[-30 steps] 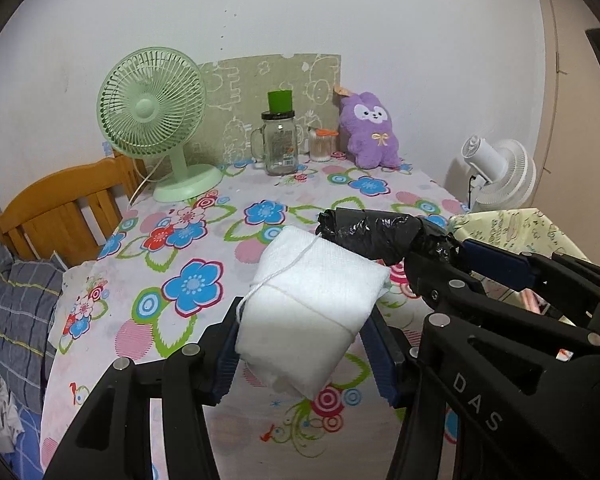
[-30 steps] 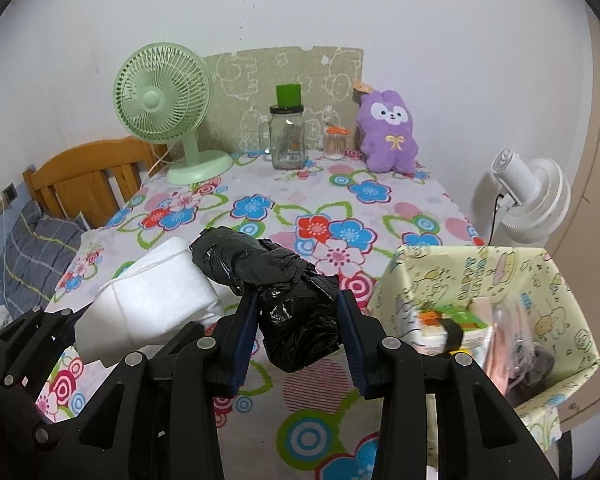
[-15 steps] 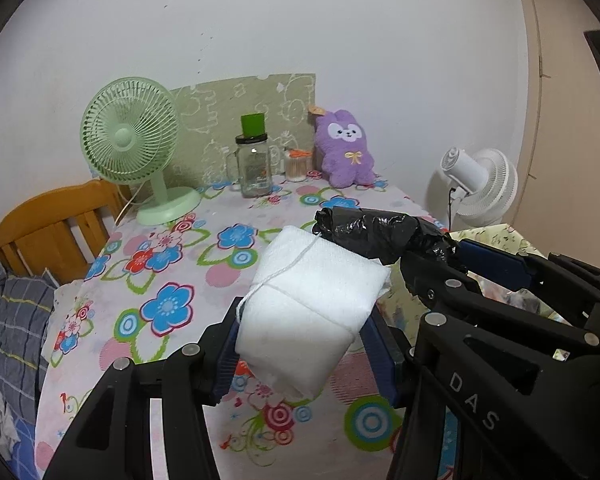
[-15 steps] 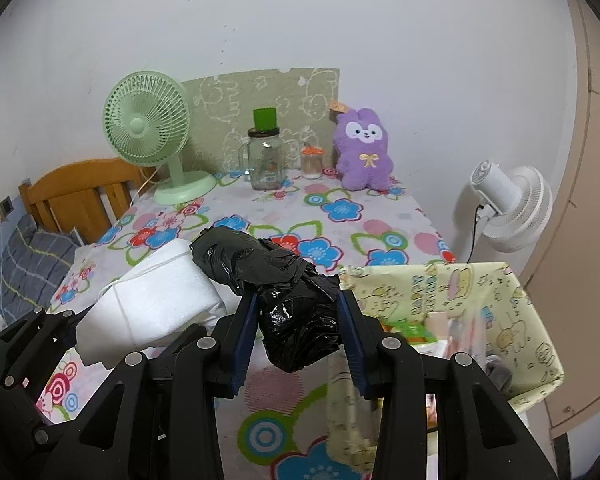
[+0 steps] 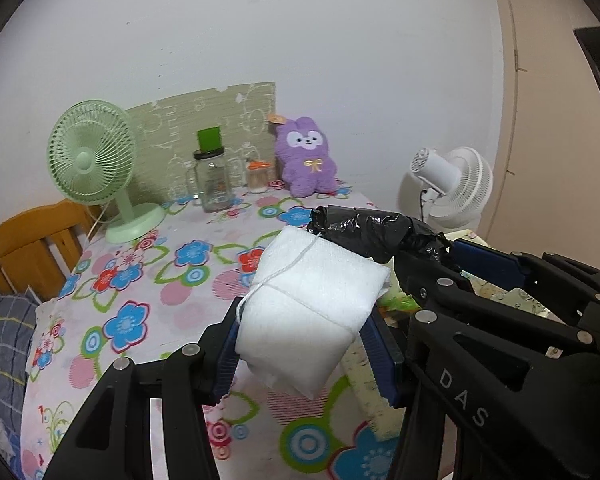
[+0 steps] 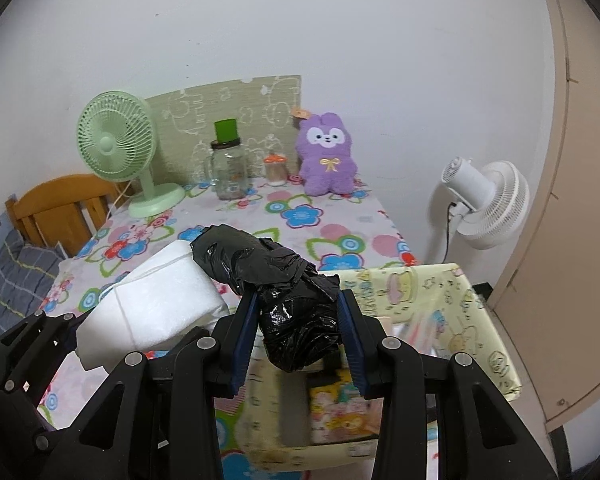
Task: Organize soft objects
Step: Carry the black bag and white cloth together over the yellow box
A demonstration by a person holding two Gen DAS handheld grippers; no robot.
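Note:
My left gripper point(image 5: 306, 354) is shut on a white foam bundle point(image 5: 312, 308) tied with white string, held above the floral table point(image 5: 148, 280). Beside it, my right gripper point(image 6: 298, 334) is shut on a crumpled black plastic bag roll point(image 6: 276, 280), held over the near edge of a yellow cartoon-print storage bin point(image 6: 440, 292). The black roll point(image 5: 372, 232) touches the foam's far right corner in the left wrist view. The foam point(image 6: 156, 304) shows left of the black roll in the right wrist view. A purple plush bunny point(image 6: 326, 156) sits at the table's back.
At the back of the table stand a green desk fan point(image 6: 120, 152), a glass jar with a green lid point(image 6: 226, 168) and a small orange-capped jar point(image 6: 275, 168). A white floor fan point(image 6: 484, 204) stands right of the table, a wooden chair point(image 6: 60, 208) left. The bin holds packets point(image 6: 340, 408).
Both grippers have drawn back and to the right with their loads, a little higher. The yellow bin has come under the right gripper, and the table looks farther away.

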